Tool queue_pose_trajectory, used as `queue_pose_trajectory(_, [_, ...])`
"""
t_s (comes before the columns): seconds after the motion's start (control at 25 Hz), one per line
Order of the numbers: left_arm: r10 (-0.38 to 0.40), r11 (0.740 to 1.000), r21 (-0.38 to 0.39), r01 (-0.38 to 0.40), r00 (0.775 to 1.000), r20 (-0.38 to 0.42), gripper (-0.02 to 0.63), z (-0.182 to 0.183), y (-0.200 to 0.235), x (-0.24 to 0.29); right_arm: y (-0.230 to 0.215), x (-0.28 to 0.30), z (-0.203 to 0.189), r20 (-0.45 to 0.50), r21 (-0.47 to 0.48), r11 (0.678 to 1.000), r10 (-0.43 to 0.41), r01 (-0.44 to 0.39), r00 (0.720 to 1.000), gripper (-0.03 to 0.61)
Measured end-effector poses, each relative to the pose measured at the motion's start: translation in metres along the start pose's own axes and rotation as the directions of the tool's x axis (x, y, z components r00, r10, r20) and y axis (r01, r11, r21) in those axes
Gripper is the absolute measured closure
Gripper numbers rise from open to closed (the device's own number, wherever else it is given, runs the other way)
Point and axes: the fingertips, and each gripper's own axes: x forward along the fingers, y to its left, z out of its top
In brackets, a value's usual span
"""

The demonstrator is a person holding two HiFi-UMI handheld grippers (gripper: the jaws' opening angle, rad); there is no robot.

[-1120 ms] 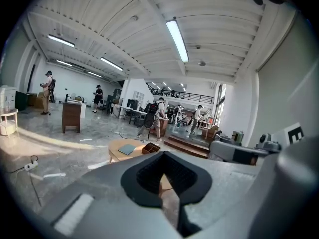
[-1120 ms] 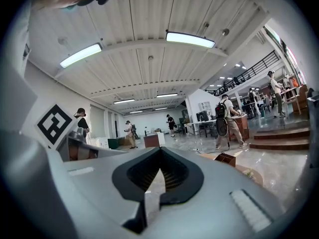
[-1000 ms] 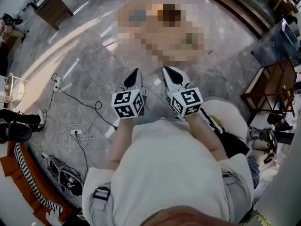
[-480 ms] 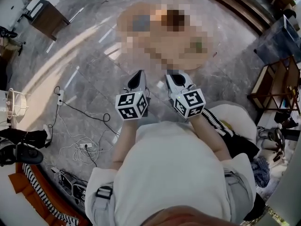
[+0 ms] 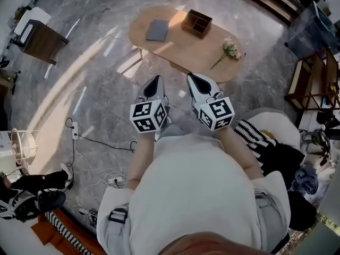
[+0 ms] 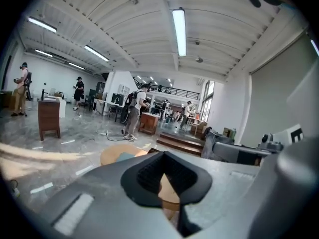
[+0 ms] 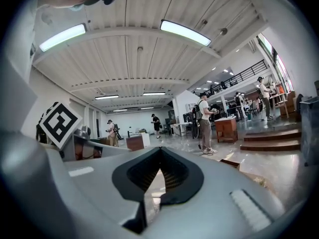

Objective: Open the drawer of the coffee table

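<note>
Oval light-wood coffee table on glossy grey marble floor; left claw, right claw clenched, empty.

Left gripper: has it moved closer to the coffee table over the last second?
Yes. The left gripper has advanced toward the coffee table; the power strip, beside it earlier, now lies behind it.

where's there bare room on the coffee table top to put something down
The coffee table is bare across its middle and near edge, between the grey pad and the flower sprig. The far side is crowded: the pad and the wooden box sit close together.
</note>
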Motion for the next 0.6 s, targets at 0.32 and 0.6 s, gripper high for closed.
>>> queue_pose_trajectory(0.32, [-0.11,0.993,0.041,0.112,0.993,-0.043,0.614,0.025,0.064,0.051,-0.014,0.063,0.003,0.021,-0.002,0.989,-0.149,0.149,0.989,0.58])
queue_pose_trajectory(0.6, [-0.225,0.969,0.068,0.238,0.961,-0.159,0.614,0.017,0.095,0.099,-0.046,0.08,-0.011,-0.016,0.028,0.935,-0.353,0.353,0.936,0.58])
